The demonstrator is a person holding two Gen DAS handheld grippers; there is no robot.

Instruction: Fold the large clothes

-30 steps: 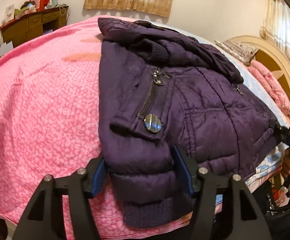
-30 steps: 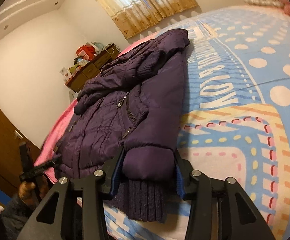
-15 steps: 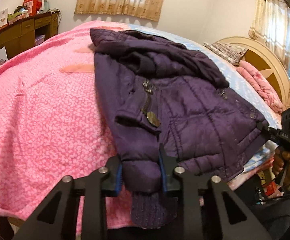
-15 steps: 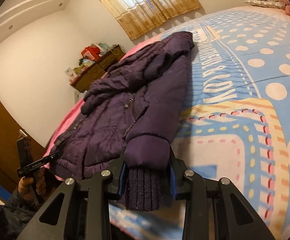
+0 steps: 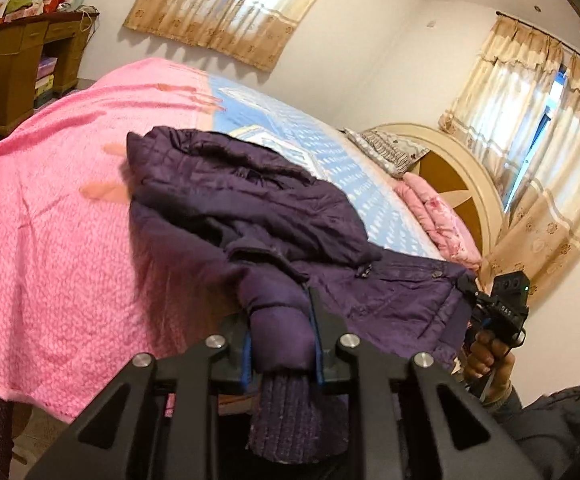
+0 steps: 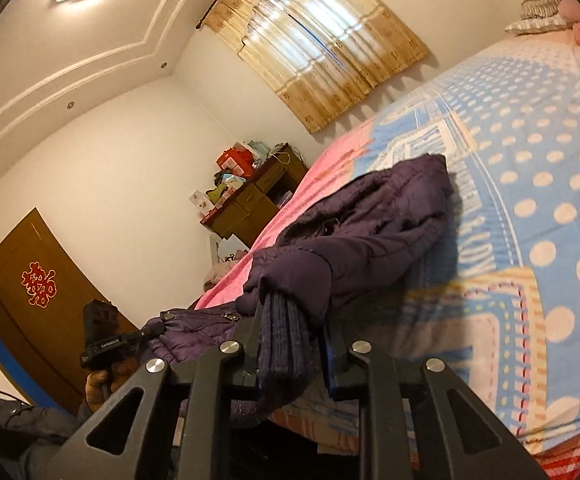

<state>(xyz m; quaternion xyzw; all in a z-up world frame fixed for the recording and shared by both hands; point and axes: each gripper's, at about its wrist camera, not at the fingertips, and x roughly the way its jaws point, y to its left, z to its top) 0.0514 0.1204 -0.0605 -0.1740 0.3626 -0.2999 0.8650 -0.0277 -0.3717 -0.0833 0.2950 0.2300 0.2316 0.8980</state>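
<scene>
Both grippers have risen since the earlier frames, lifting the near part of the purple padded jacket (image 5: 249,208) off the bed so it now bunches back toward the middle. In the left wrist view, the left gripper (image 5: 279,340) has just been closing and now clamps one sleeve end, its blue pads pressed on the puffy fabric with the ribbed knit cuff (image 5: 290,416) hanging below them. In the right wrist view, the right gripper (image 6: 290,344) has likewise just been closing and grips the other ribbed cuff (image 6: 281,336), squeezed narrow between its jaws. The jacket's far end rests across the seam where the pink bedspread (image 5: 49,220) meets the blue dotted sheet (image 6: 530,184), its near hem draped over the bed's near edge. Each view shows the opposite hand (image 5: 486,352) holding its gripper beside that hem.
</scene>
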